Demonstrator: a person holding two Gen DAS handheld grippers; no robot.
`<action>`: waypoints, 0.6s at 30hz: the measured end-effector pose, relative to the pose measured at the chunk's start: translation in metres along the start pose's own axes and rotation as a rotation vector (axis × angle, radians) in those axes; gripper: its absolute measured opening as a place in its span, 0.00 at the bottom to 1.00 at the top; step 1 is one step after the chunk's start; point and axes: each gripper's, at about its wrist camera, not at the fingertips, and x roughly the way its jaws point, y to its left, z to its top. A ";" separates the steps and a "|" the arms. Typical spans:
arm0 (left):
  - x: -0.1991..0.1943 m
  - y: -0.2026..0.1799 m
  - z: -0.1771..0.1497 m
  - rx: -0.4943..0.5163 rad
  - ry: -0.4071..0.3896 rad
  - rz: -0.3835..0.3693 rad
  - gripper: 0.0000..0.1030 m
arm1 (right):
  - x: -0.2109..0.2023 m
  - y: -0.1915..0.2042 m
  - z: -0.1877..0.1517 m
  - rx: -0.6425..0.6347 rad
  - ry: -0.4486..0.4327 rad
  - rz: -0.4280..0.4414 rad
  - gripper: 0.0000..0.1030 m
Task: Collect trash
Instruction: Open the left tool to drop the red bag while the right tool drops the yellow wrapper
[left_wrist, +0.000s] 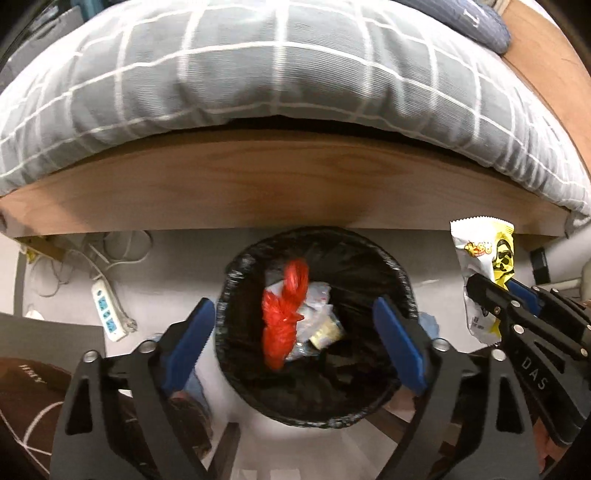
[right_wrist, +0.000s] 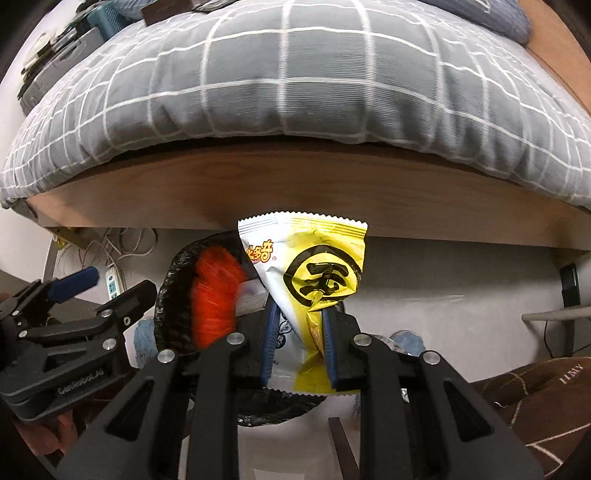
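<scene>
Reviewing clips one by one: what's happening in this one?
A person with two handheld grippers is binning trash. The left gripper is open over the black-lined bin, where a red bag lies among the rubbish. The right gripper is shut on a yellow-and-white snack wrapper, beside the bin, not yet dropped.

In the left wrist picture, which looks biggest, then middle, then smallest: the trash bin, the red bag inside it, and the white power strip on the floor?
1. Trash bin, clearly the largest.
2. Red bag, inside the bin.
3. White power strip, the smallest, though not far behind the bag, and it lies lower on the floor, so that order is less sure.
</scene>
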 end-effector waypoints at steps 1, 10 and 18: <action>0.000 0.004 0.000 -0.005 -0.004 0.009 0.90 | 0.002 0.003 0.001 -0.008 0.001 0.003 0.20; -0.009 0.046 -0.002 -0.069 -0.036 0.047 0.94 | 0.010 0.042 0.011 -0.087 0.010 0.034 0.21; -0.015 0.079 -0.007 -0.129 -0.046 0.079 0.94 | 0.014 0.077 0.014 -0.137 0.007 0.043 0.36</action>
